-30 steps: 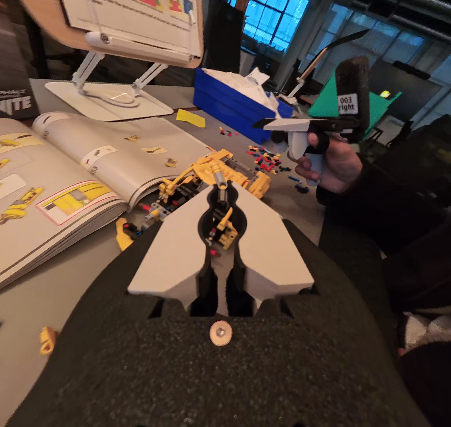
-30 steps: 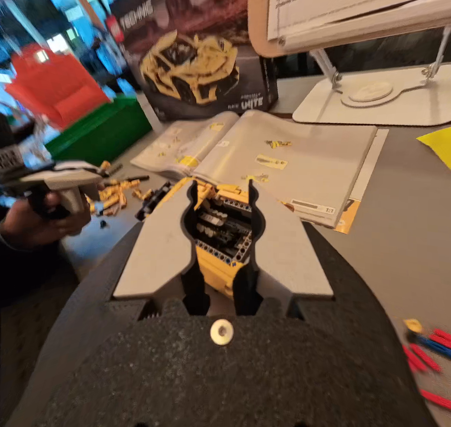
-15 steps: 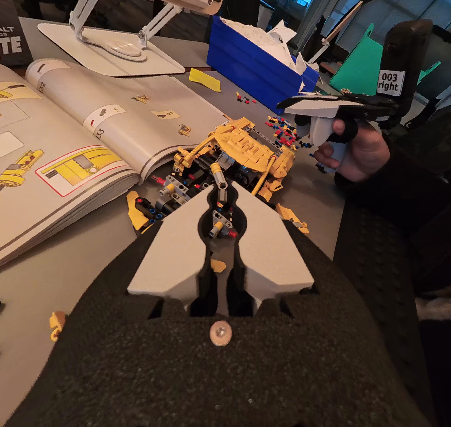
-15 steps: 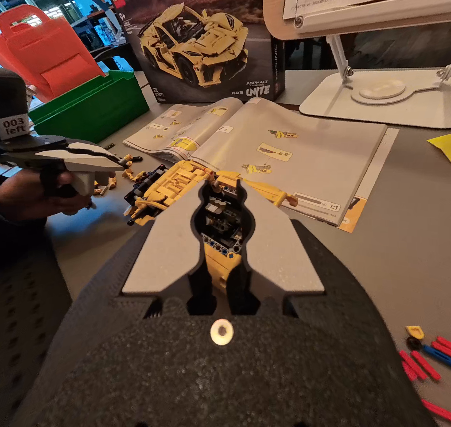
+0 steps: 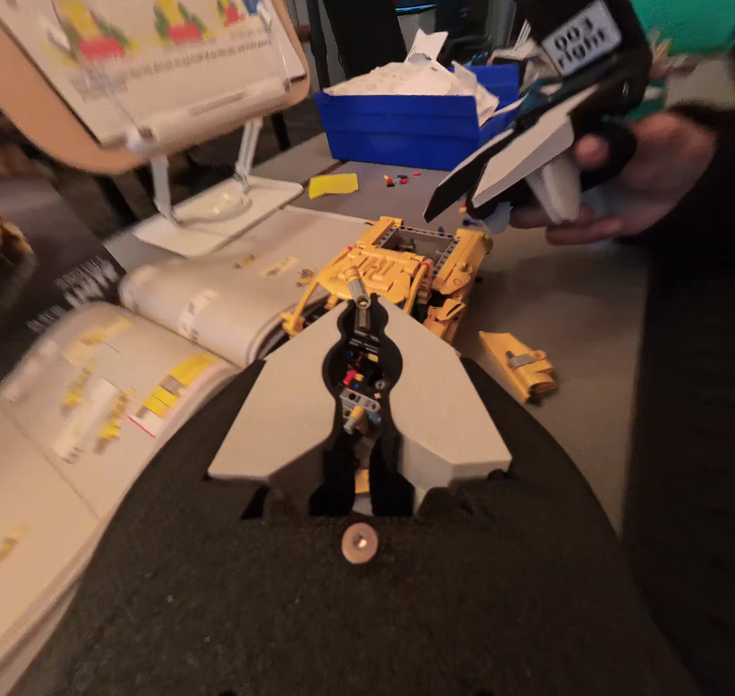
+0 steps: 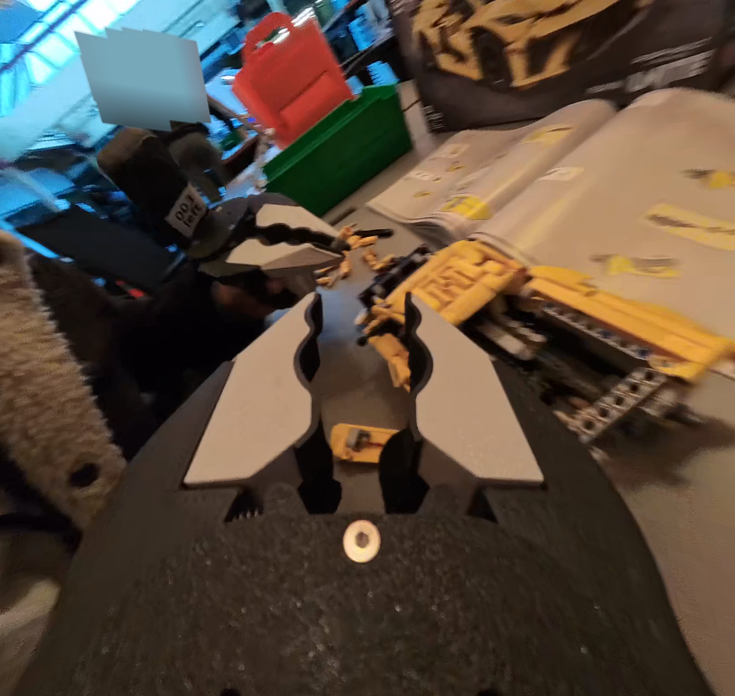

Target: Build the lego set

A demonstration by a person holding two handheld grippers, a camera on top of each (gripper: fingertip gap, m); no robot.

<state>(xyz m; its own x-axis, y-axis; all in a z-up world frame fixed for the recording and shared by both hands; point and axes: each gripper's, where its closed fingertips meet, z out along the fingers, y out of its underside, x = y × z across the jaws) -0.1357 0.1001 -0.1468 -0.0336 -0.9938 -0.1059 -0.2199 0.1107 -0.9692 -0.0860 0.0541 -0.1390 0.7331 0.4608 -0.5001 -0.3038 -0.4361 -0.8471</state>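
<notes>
Two grippers work here. Left gripper [image 5: 362, 311] pinches a small grey-and-yellow rod piece [image 5: 357, 293], held over the half-built yellow toy car [image 5: 401, 271] on the grey table [image 5: 557, 319], probably ready to push on. Right gripper [image 6: 362, 311] is spread wide and holds nothing, above a loose yellow panel [image 6: 360, 440], maybe to grab it.

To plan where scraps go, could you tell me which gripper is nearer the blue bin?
Right. The right gripper hangs over the car's far end, just before the blue bin; the left gripper, holding a pin, is at the car's near side, farther off.
</notes>
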